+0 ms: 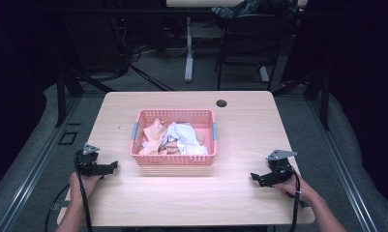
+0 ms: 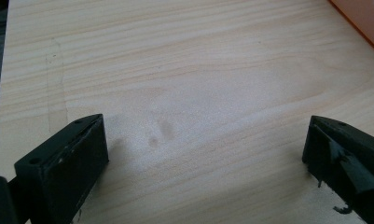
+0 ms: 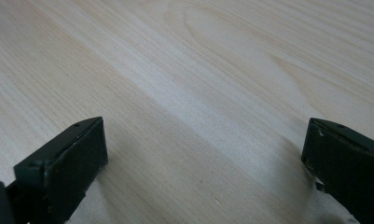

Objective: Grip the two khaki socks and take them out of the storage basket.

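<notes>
A pink plastic basket (image 1: 174, 159) stands at the middle of the light wooden table (image 1: 240, 130), with white and peach cloths (image 1: 174, 137) crumpled inside. My left gripper (image 1: 111, 166) rests low over the table to the basket's left, pointing right. Its jaws stand wide apart over bare wood in the left gripper view (image 2: 205, 144), where a corner of the basket (image 2: 362, 18) shows at the top right. My right gripper (image 1: 254, 177) sits near the front right, pointing left, open with nothing between its fingers (image 3: 205, 144).
A round cable hole (image 1: 221, 103) lies in the table's far side. Beyond the table stand dark desk legs, a chair and cables on the floor. Bare wood runs in front of the basket between the two grippers.
</notes>
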`<control>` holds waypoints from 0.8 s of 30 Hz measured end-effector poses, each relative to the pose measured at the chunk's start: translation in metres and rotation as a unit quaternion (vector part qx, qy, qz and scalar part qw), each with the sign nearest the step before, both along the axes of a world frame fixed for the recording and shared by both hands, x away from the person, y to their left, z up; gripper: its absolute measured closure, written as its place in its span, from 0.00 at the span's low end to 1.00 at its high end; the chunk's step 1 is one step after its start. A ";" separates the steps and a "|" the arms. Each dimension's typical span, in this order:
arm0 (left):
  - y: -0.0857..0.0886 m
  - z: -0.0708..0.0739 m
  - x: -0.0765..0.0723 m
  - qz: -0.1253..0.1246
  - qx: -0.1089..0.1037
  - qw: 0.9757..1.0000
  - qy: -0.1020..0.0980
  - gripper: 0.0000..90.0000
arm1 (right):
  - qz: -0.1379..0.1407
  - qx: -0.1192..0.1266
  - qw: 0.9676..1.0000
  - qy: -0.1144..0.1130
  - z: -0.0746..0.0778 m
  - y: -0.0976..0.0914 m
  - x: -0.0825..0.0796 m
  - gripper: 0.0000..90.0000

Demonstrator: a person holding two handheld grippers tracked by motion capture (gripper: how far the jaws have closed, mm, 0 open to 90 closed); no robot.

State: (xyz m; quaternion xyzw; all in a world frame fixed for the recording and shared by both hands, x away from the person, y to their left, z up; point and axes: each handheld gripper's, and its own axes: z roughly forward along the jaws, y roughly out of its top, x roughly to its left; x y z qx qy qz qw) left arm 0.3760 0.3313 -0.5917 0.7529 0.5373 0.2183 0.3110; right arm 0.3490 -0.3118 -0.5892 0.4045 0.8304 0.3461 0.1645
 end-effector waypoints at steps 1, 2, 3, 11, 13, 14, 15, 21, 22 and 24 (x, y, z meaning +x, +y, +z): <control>0.000 0.000 0.000 -0.001 0.000 1.000 0.001 0.00 | -0.001 0.000 1.000 0.000 0.000 0.000 0.000 0.00; 0.000 0.001 0.001 0.000 0.003 1.000 0.005 0.00 | -0.002 0.000 1.000 0.000 0.000 0.000 0.000 0.00; 0.001 0.002 0.001 0.000 0.004 1.000 0.009 0.00 | -0.003 0.000 1.000 0.000 0.000 0.000 0.000 0.00; 0.003 0.011 0.001 -0.012 -0.019 0.999 0.033 0.00 | -0.004 0.001 1.000 -0.001 0.000 0.000 0.000 0.00; 0.004 0.017 0.001 -0.011 -0.031 0.999 0.030 0.00 | -0.005 0.001 1.000 -0.001 0.000 0.000 0.000 0.00; 0.003 0.021 0.001 -0.011 -0.037 0.999 0.028 0.00 | -0.005 0.001 1.000 -0.001 0.000 0.000 0.000 0.00; 0.002 0.024 0.001 -0.014 -0.040 0.999 0.029 0.00 | -0.005 0.001 1.000 -0.001 0.000 0.000 0.000 0.00; -0.001 0.043 0.003 -0.028 -0.046 0.998 0.026 0.00 | -0.005 0.000 1.000 -0.002 0.000 0.001 0.000 0.00; -0.002 0.046 0.003 -0.031 -0.047 0.998 0.027 0.00 | -0.005 0.000 1.000 -0.002 0.000 0.001 0.000 0.00; -0.004 0.053 0.004 -0.037 -0.045 0.998 0.028 0.00 | -0.006 0.000 1.000 -0.002 0.000 0.001 0.000 0.00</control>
